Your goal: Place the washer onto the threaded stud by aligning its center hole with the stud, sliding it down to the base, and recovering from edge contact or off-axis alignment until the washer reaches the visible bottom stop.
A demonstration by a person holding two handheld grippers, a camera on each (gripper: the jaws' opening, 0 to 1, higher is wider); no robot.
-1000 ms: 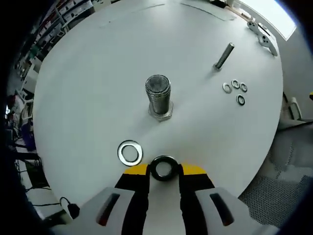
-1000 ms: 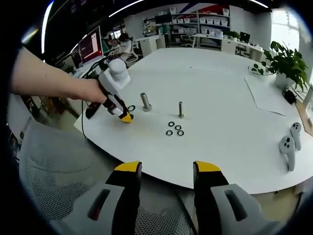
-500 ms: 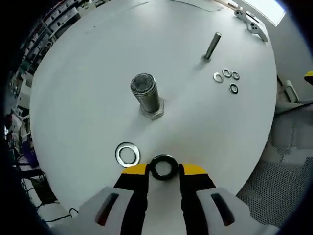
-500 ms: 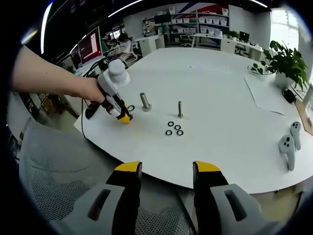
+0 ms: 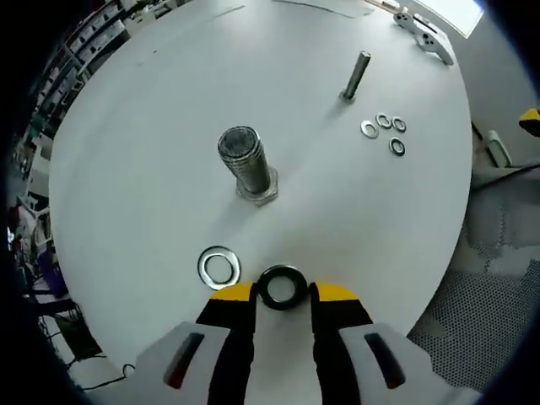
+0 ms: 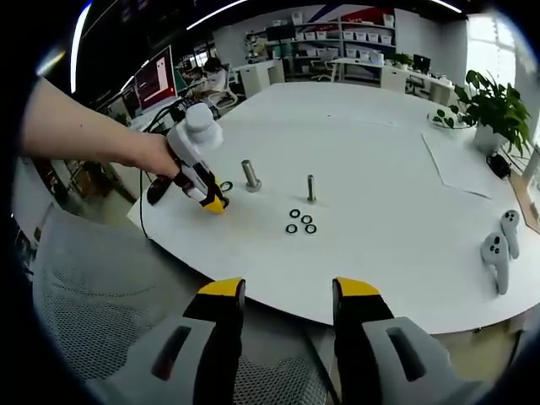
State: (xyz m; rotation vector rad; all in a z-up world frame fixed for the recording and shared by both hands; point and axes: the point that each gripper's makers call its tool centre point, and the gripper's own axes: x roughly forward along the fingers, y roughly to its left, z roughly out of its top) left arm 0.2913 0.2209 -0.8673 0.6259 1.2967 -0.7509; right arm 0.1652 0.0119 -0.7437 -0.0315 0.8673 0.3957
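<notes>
Two studs stand on a round white table (image 5: 152, 126). Nearest, the thick threaded stud (image 5: 245, 164); the left gripper (image 5: 283, 291) pinches a dark washer (image 5: 283, 287) short of it. Carrying step: next, centre the hole overhead. Right gripper (image 6: 281, 291) hangs spread.

probably office: shelves (image 6: 337, 63), desks (image 6: 405, 80)

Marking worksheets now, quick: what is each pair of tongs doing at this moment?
Left tongs: shut on a dark washer, held above the table.
Right tongs: open, holding nothing.
</notes>
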